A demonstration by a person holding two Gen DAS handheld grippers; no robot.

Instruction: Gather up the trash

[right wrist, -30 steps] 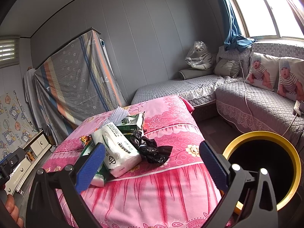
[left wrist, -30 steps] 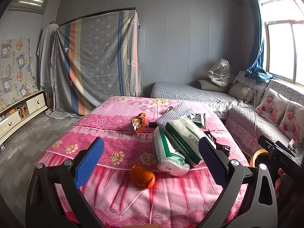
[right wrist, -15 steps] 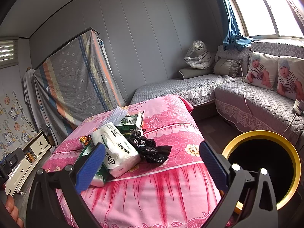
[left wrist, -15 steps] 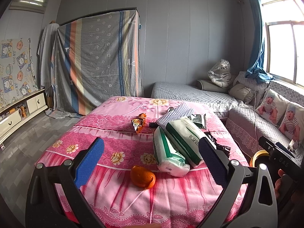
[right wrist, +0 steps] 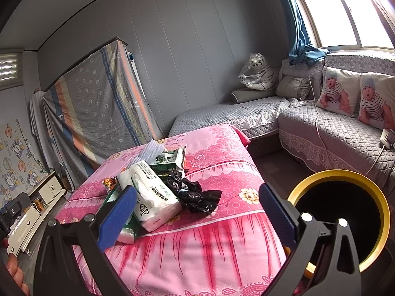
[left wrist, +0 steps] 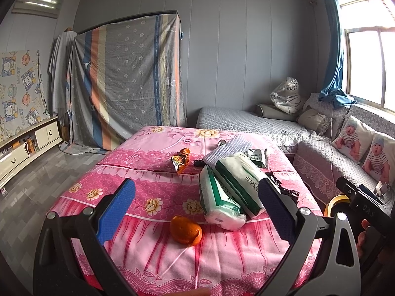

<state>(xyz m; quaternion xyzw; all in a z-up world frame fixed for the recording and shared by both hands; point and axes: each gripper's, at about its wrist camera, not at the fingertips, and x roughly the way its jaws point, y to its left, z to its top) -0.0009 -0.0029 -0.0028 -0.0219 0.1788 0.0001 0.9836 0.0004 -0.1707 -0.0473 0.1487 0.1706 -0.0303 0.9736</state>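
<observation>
Hardly anything has changed over the last second: both of my grippers hang where they were, and the litter on the table lies as before.

My left gripper (left wrist: 196, 208) is held level in front of the near edge of the pink flowered tablecloth (left wrist: 153, 153), its blue pads spread wide with nothing between them. Seen through that gap, an orange peel (left wrist: 185, 230) sits near the cloth's front edge. Just beyond it and to the right, two packs of tissues (left wrist: 228, 192) lie side by side, touching, one leaning on the other. Farther back an orange snack wrapper (left wrist: 180, 160) lies alone, well apart from the peel.

My right gripper (right wrist: 197, 213) is also held wide apart and empty, pointing across the table's right corner. From here the tissue packs (right wrist: 150, 197) are at the left pad, and a crumpled black plastic bag (right wrist: 195, 193) rests against them on the cloth. A green carton (right wrist: 170, 159) lies behind the packs, with a white ribbed sheet (right wrist: 153, 148) beyond it.

Below and right of this gripper stands the yellow-rimmed bin (right wrist: 377, 197), its black mouth open, on the floor beside the table. My other hand's fingers (right wrist: 13, 271) show at the lower left edge.

A grey quilted sofa (right wrist: 321, 133) runs along the far wall.
</observation>
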